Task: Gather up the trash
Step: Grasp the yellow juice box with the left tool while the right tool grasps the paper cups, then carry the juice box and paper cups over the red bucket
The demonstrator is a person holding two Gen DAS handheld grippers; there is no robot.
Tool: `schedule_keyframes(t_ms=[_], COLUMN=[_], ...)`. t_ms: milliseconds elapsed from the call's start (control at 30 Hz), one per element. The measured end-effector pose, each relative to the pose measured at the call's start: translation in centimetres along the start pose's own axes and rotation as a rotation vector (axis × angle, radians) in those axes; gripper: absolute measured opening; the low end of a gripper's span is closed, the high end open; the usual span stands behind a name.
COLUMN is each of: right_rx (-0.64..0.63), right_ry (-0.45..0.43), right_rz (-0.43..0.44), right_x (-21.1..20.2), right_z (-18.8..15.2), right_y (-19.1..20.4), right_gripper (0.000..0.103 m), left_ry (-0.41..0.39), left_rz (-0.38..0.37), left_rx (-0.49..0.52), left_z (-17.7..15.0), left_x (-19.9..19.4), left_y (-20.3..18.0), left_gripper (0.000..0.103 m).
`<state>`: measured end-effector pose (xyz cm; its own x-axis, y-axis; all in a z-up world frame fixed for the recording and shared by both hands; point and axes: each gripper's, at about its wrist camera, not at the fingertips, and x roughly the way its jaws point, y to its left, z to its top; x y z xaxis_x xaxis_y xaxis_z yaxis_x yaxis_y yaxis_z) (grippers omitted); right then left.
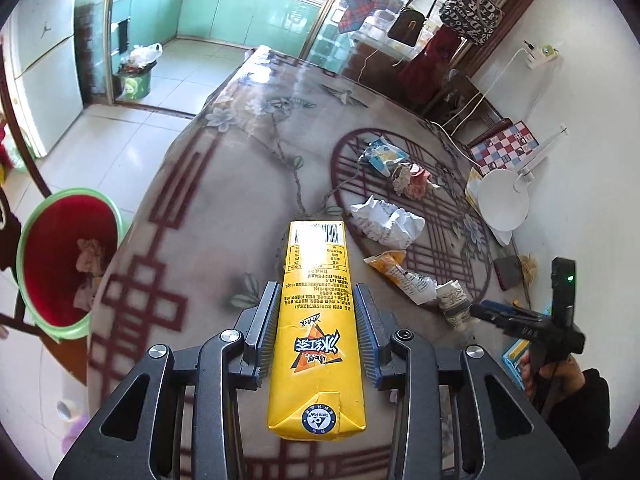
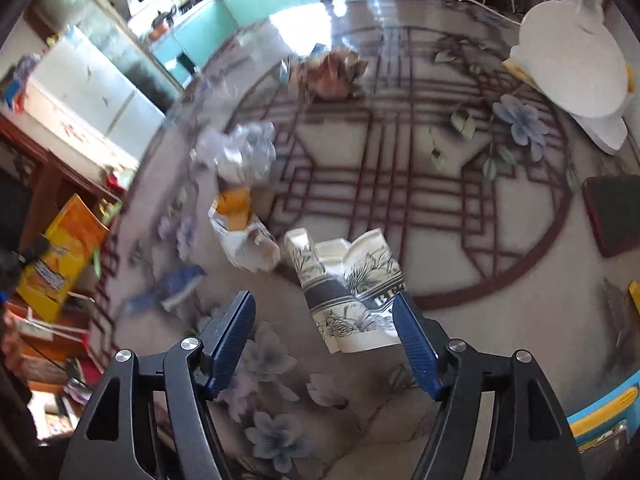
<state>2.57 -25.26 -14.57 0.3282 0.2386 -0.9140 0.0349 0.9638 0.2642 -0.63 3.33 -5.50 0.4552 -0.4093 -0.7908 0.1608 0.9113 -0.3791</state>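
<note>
My left gripper (image 1: 316, 312) is shut on a tall yellow drink carton (image 1: 316, 320) and holds it above the table; the carton also shows at the left of the right wrist view (image 2: 60, 256). A red bin with a green rim (image 1: 60, 264) stands on the floor to the left, with some trash inside. My right gripper (image 2: 324, 324) is open, low over the table, with a crushed black-and-white paper cup (image 2: 348, 292) between its fingers, against the right finger (image 2: 412, 340). It also shows in the left wrist view (image 1: 454, 304). Crumpled white paper (image 1: 388, 220), an orange wrapper (image 1: 400, 276) and other wrappers (image 1: 404, 168) lie on the table.
A white lamp base (image 1: 504, 200) and a checkered box (image 1: 504, 146) stand at the table's right edge by the wall. A dark wallet (image 2: 616, 212) lies near them. Tiled floor and a second trash bin (image 1: 134, 80) are beyond the table's left side.
</note>
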Motion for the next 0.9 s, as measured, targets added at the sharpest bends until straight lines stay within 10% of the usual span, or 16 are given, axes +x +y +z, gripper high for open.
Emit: schedule_keyframes(t_ms=[167, 267, 900], right_rx=[0.001, 0.054, -0.007], right_ry=[0.042, -0.003, -0.299], right_rz=[-0.143, -0.089, 0.066], right_x=[4.0, 3.1, -7.2], right_z=[-0.2, -0.4, 2.3], right_y=[-0.1, 0.1, 10.5], right_gripper=[0.069, 0.041, 0.040], left_ry=[0.021, 0.009, -0.074], left_rz=[-0.012, -0.003, -0.027], left_rx=[-0.012, 0.009, 0.019], left_z=[0.0, 0.0, 1.6], left_x=[0.7, 0.2, -1.7], left_y=[0.3, 0.1, 1.4], left_gripper=[0.035, 0.035, 0.035])
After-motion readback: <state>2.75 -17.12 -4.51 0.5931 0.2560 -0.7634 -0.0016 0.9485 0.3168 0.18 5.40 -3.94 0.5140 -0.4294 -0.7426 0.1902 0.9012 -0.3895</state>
